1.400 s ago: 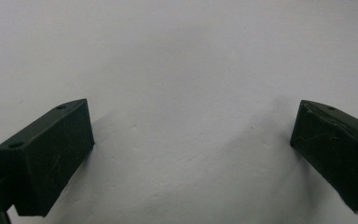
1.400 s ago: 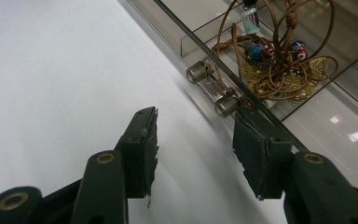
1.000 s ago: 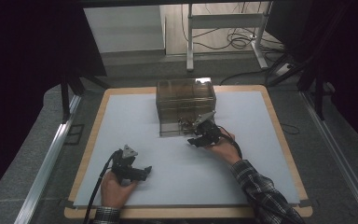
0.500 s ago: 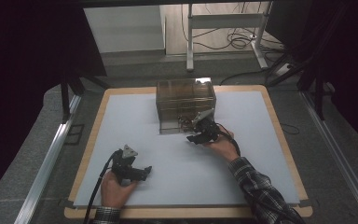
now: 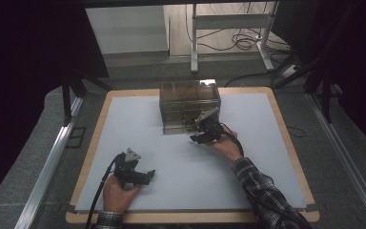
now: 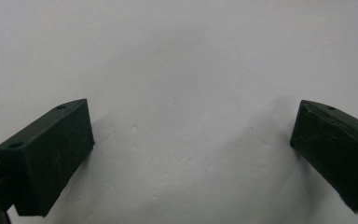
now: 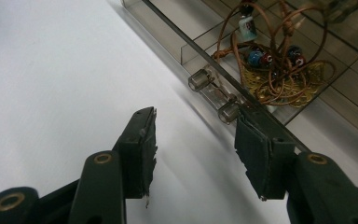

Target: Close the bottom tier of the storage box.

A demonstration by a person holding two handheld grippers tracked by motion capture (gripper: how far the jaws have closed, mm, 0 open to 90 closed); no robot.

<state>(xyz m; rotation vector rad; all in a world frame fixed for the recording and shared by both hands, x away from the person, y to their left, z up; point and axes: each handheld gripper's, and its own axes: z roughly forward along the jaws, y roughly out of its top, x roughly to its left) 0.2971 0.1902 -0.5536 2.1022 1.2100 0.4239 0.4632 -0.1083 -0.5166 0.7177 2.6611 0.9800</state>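
A: Location and condition of the clear drawer box?

B: It stands at the far middle of the white surface. It is smoke-tinted, with stacked drawers. In the right gripper view its lowest drawer is seen from above through the clear wall, divided into compartments. One compartment holds a tangle of brown cord strung with dark beads, plus a pale blue-green bead, lying on a gold filigree piece.

A: Drawer front hardware?

B: A clear bar handle on two round posts, mounted on the front edge.

A: Right gripper position and state?

B: Just in front of the box, at its near right corner. Jaws spread, nothing between them. In its own view, one jaw is over the bare surface; the other is at the drawer's front edge, just beside the handle. Contact cannot be confirmed.

A: Left gripper?

B: Near the front edge of the surface, well apart from the box, in the person's left hand. In its own view, jaws wide apart over the bare surface, holding nothing.
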